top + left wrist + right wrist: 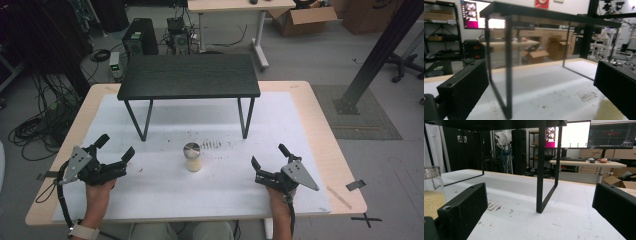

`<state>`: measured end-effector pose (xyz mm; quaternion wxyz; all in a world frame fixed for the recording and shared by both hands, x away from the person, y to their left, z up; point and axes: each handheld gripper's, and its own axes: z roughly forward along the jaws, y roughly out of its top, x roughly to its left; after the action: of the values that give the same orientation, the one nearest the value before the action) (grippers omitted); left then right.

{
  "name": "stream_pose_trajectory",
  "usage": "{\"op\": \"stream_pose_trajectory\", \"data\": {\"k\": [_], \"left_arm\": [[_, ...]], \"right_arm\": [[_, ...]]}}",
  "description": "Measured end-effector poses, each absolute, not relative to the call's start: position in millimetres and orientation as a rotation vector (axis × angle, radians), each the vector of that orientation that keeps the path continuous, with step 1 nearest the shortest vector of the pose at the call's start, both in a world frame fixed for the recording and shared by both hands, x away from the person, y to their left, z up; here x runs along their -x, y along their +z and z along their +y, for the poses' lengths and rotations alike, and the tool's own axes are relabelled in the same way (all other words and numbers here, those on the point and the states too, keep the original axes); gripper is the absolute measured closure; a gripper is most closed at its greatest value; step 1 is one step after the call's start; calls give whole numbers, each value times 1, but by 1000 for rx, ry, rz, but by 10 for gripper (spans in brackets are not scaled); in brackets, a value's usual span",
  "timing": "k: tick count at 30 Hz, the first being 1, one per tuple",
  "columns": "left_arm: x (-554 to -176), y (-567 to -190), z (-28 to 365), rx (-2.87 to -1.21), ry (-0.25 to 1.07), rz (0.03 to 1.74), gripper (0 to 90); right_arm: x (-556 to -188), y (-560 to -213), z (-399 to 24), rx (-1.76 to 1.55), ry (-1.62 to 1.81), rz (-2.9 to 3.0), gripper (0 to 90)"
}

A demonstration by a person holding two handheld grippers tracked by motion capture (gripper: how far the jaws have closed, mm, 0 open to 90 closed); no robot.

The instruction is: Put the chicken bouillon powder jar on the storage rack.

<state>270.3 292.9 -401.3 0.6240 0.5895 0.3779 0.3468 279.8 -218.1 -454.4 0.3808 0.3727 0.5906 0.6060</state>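
Note:
A small glass jar (pixel 192 157) with a silver lid and pale grains inside stands upright on the white mat (pixel 165 195), in front of a low black stand (pixel 189 76). My left gripper (pixel 116 146) rests open at the mat's left, well apart from the jar. My right gripper (pixel 269 155) rests open at the mat's right, also apart from it. In the right gripper view the jar (pixel 432 192) stands at the far left, beyond the open gripper (pixel 540 212). The left gripper (pixel 540 95) holds nothing, and the jar (pixel 607 110) is a pale blur by its right jaw.
The black stand's thin legs (pixel 509 75) (pixel 541 175) rise from the mat just ahead of both grippers, with open room under its top. Dark smudges (pixel 211 145) mark the mat beside the jar. The wooden table edge (pixel 345 175) runs close to the right gripper.

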Motion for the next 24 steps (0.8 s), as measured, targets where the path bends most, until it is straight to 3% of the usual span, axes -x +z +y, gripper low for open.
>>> {"op": "stream_pose_trajectory", "data": {"k": [24], "left_arm": [[-276,-385,248,-1441,700,763,2]], "right_arm": [[-280,-454,-218,-951,1545,1509,0]]}}
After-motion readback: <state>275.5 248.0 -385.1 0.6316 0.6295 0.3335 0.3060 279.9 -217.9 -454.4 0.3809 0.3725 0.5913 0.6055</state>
